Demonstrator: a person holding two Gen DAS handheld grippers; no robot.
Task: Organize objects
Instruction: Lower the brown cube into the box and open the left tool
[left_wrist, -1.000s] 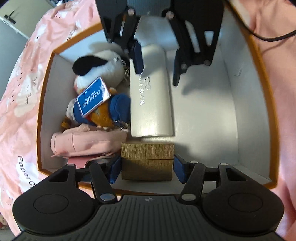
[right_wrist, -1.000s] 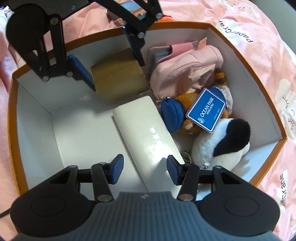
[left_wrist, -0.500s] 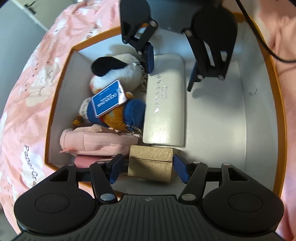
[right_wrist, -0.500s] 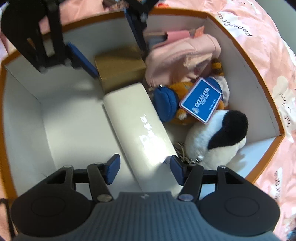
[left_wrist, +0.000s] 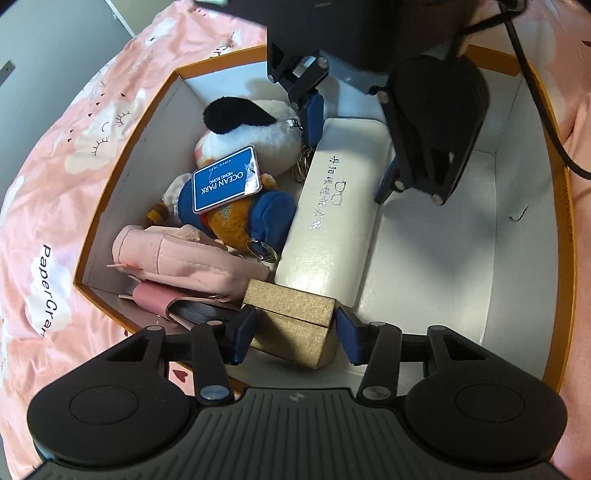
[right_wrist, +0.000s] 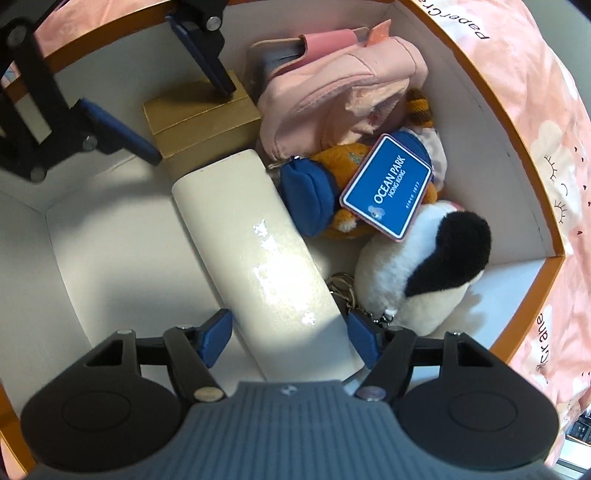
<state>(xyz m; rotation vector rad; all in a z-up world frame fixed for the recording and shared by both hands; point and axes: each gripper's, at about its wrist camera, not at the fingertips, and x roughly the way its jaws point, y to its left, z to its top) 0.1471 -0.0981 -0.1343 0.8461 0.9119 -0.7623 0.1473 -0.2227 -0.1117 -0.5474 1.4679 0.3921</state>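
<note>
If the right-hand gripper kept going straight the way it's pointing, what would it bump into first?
Most likely the white glasses case: the right gripper points down into the box, and its open fingers already stand on either side of the case's near end. How much gap remains is hard to judge.

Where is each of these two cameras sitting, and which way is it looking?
Left wrist view: sits on the left gripper, looking steeply down into the orange-rimmed box; its blue-padded fingers straddle the gold box, and the right gripper shows opposite.
Right wrist view: sits on the right gripper, looking straight down; its fingers straddle the white glasses case, with the left gripper at the top.
Both share the box, case, gold box, plush toys and blue Ocean Park tag.
</note>
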